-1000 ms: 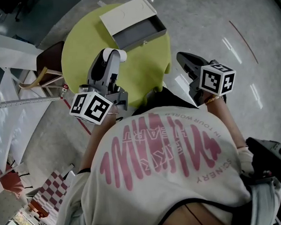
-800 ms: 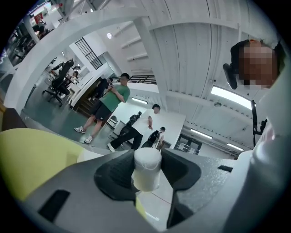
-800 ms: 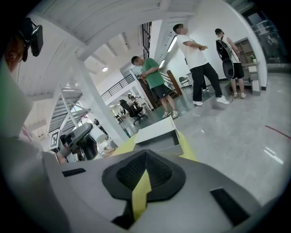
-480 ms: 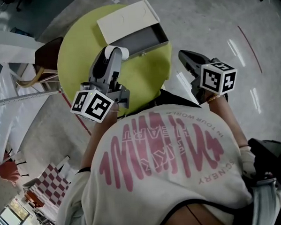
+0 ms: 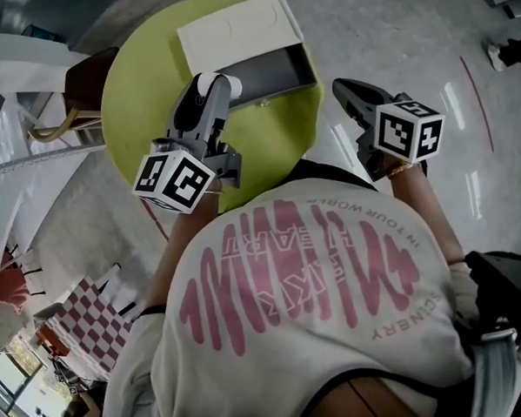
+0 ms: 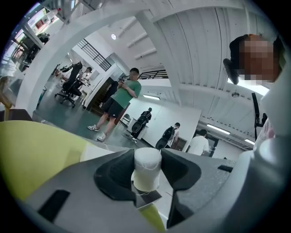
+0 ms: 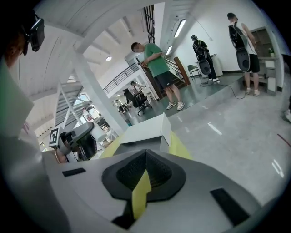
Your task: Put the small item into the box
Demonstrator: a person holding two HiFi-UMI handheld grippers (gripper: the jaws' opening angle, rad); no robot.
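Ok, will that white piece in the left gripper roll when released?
Probably, on its side: the piece looks cylindrical. It seems stiff, undented in the left gripper. Likely light, being small.

grey jaws of the left gripper (image 6: 146,178) clamped on a small white item (image 6: 146,164), upright between them; yellow-green table (image 6: 38,152) low at left; person (image 6: 123,101) in green shirt standing beyond, more people (image 6: 169,136) farther back by a white wall (image 6: 182,114)
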